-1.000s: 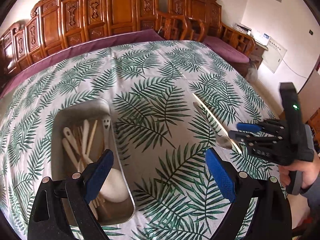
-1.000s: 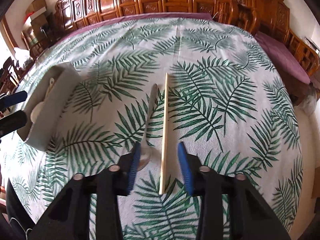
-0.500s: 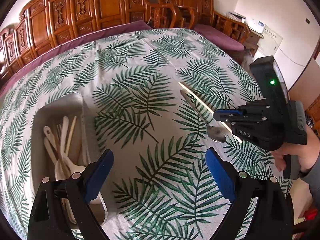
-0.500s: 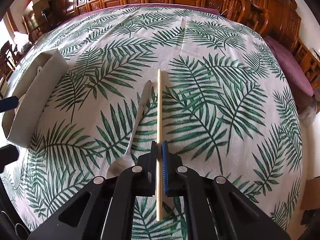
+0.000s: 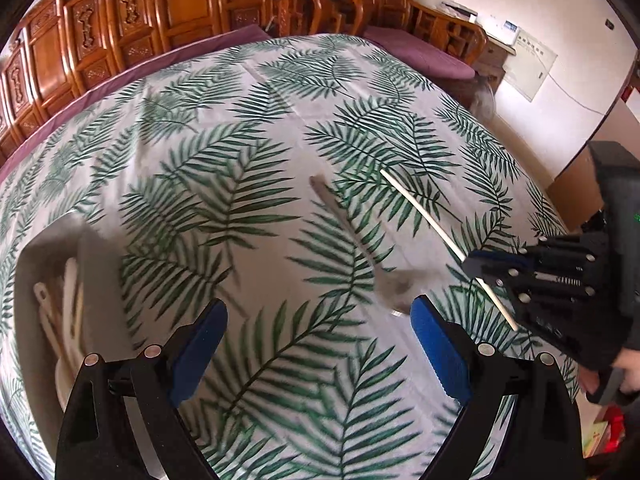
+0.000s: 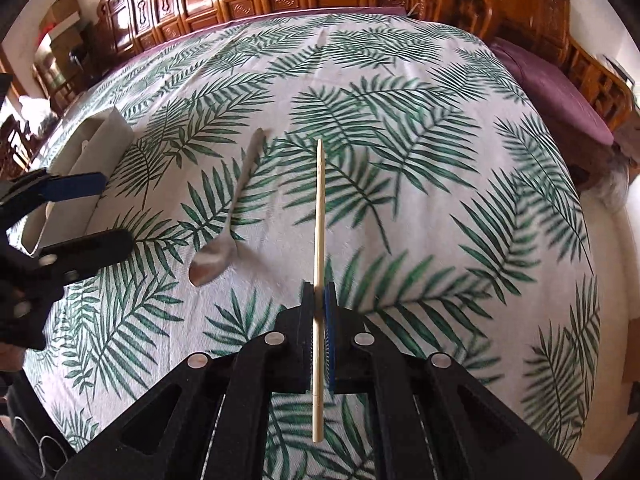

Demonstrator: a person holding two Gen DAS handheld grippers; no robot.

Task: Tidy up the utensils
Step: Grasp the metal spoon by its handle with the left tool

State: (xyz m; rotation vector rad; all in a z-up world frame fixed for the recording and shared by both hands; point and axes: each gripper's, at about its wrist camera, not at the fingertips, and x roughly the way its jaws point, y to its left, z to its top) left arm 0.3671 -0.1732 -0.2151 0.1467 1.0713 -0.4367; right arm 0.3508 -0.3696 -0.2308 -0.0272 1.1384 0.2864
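My right gripper [image 6: 319,290] is clamped on the chopstick [image 6: 319,216], pads pinching it near its near end, far tip pointing away over the leaf-print tablecloth [image 6: 420,208]. Metal spoon [image 6: 224,228] lies just left of it on the cloth, bowl toward me. My left gripper [image 5: 318,330] has its jaws wide apart, nothing between them, near the spoon's bowl. Metal tray [image 6: 86,160] with pale utensils [image 5: 66,304] sits at far left.
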